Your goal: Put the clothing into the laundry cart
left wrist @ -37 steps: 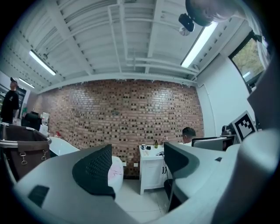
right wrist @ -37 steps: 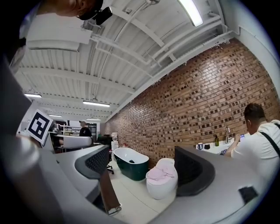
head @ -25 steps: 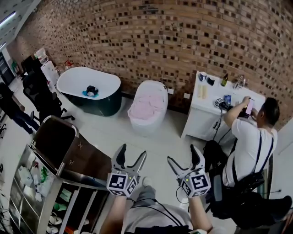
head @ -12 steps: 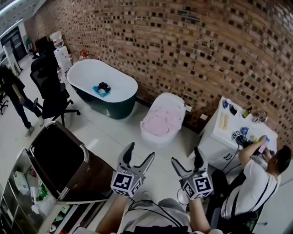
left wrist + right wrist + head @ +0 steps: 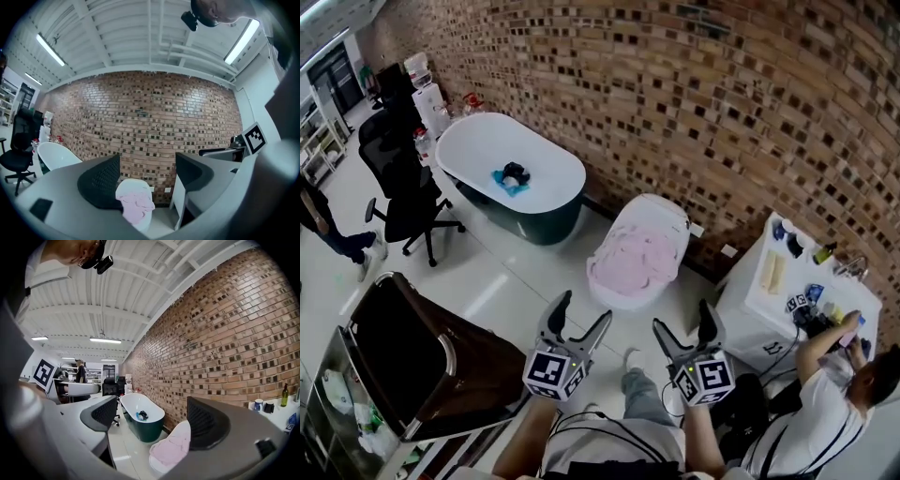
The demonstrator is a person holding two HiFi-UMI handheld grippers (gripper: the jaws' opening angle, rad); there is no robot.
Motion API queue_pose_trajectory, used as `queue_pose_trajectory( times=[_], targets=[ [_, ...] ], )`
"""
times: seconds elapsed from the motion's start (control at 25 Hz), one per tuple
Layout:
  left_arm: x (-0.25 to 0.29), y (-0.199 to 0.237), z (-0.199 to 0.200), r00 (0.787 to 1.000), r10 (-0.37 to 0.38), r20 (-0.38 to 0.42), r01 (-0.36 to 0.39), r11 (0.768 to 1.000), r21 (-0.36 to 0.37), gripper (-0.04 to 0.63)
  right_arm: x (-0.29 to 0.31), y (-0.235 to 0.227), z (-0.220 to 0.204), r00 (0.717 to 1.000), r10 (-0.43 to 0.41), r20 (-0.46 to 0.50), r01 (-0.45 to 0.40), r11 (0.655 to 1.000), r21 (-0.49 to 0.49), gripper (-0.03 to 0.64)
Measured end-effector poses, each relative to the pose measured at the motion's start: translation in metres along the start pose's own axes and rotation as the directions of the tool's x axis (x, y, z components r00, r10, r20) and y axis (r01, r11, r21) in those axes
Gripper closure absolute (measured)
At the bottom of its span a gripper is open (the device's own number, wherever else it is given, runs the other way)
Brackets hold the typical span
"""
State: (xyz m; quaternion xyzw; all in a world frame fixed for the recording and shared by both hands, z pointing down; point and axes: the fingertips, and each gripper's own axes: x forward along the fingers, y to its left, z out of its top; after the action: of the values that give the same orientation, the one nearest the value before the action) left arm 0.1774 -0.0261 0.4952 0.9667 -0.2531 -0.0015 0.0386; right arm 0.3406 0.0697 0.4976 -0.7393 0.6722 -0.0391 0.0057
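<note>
brick wall (image 5: 675, 103), pale floor (image 5: 511, 281) | pink clothing (image 5: 636, 264) in small white tub (image 5: 668, 208) | left gripper (image 5: 583, 310), right gripper (image 5: 683, 319): wide, empty

We find no words, numbers or brand names we can read right now. The square markers (image 5: 546, 372) on the left gripper (image 5: 584, 307) and right gripper (image 5: 682, 316) show only black-and-white patterns. The bottles (image 5: 824, 252) on the white counter (image 5: 750, 298) are too small to read.

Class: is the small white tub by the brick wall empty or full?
Full: crumpled pink clothing fills the small white tub almost to its rim, as the head view and both gripper views show.
</note>
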Motion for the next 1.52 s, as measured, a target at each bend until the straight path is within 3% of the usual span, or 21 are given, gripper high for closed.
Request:
queue_pose_trajectory(
  times=[0.16,0.4,0.8,1.08,1.32,1.44,1.52],
  targets=[
    [0.072,0.005,0.009,1.0,0.023,-0.001,-0.023,1.0,0.004,0.235,0.053,-0.063,0.012,1.0,0.016,0.012,-0.015,0.997,-0.071,0.137],
    [0.175,0.003,0.025,0.999,0.046,-0.006,-0.046,0.998,0.047,0.235,0.121,-0.143,0.027,0.998,0.057,0.033,-0.057,0.998,-0.007,0.137],
    [0.233,0.018,-0.017,0.99,0.079,-0.116,-0.072,0.996,0.06,0.235,0.177,-0.165,-0.022,0.982,0.169,-0.084,-0.164,0.985,0.06,0.137],
    [0.26,0.042,-0.07,0.978,0.025,-0.207,-0.02,1.0,0.024,0.235,0.204,-0.175,-0.116,0.941,0.193,-0.278,-0.162,0.978,0.129,0.137],
    [0.281,0.077,-0.131,0.954,0.018,-0.3,-0.025,1.0,-0.017,0.235,0.254,-0.186,-0.245,0.841,0.249,-0.48,-0.184,0.967,0.179,0.137],
    [0.294,0.097,-0.164,0.944,0.0,-0.33,-0.005,1.0,-0.014,0.235,0.295,-0.194,-0.311,0.817,0.24,-0.524,-0.194,0.971,0.141,0.135],
    [0.299,0.115,-0.194,0.939,0.004,-0.344,-0.017,0.999,-0.035,0.235,0.32,-0.195,-0.369,0.768,0.25,-0.589,-0.195,0.968,0.156,0.077]
  ],
)
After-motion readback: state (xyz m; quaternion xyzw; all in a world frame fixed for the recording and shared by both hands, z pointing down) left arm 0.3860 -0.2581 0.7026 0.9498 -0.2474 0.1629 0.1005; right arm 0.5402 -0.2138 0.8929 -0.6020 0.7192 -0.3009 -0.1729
